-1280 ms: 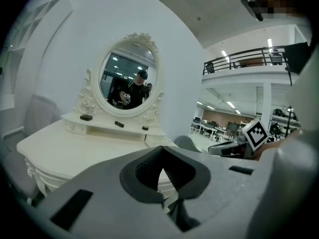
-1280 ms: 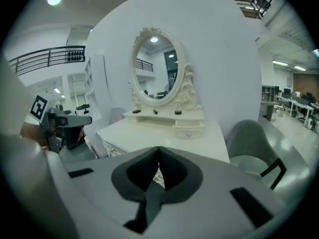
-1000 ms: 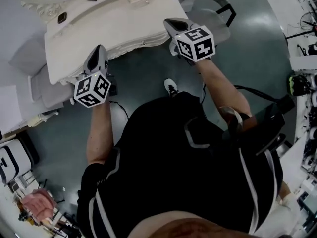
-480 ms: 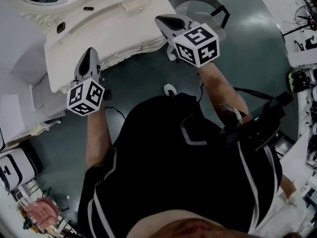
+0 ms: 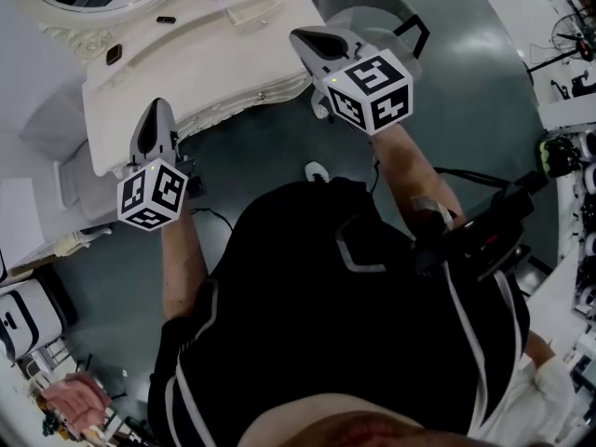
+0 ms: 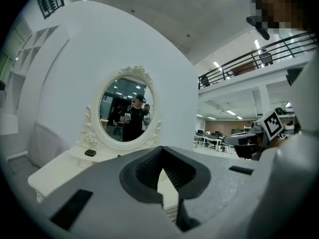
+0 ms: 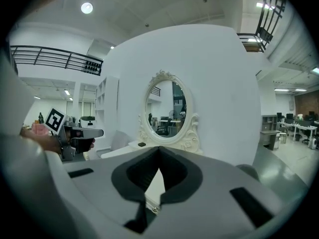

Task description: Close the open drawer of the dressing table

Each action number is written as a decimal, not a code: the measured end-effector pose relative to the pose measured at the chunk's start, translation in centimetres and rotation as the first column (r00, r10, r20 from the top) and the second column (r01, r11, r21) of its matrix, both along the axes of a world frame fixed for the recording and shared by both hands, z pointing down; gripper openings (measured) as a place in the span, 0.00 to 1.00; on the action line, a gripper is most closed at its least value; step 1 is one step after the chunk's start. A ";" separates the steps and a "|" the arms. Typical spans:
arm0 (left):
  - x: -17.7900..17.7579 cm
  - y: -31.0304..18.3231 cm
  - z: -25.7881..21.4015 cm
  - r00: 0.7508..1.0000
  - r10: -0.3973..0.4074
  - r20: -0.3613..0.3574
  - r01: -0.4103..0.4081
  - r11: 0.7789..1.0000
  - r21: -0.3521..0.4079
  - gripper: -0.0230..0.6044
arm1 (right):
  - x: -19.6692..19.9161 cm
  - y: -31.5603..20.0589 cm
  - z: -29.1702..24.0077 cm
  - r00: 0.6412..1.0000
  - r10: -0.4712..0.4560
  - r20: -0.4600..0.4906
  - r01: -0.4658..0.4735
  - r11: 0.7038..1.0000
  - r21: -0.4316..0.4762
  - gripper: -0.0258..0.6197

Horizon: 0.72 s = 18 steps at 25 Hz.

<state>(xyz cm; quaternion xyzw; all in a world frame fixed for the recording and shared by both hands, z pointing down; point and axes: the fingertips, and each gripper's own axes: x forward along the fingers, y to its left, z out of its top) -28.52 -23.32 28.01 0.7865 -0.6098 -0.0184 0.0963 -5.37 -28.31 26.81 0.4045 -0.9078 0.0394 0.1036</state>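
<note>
1. The left gripper has its fingers clenched on nothing; the right gripper has its fingers pressed together too, empty
2. Both hover at the front edge of the white bench, in the upper middle of the head view; the drawer with its small knob lies between them, though I cannot tell how far out it stands
3. The drawer is probably stiff, light wood that slides easily: push flat on its front near the knob, evenly, so it doesn't skew or slam

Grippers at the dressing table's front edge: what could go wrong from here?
1. The left gripper and right gripper are shut and empty at the dressing table's front corners, so uneven pushing could skew the drawer.
2. The drawer front is not clearly visible, so it might be left ajar.
3. A hard shove could jolt the black item on top.
</note>
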 end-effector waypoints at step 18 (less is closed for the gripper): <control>-0.2 0.9 0.8 0.999 -0.037 0.033 0.037 0.999 -0.029 0.04 | 0.8 0.5 -0.3 1.000 0.028 -0.005 -0.028 0.999 0.015 0.05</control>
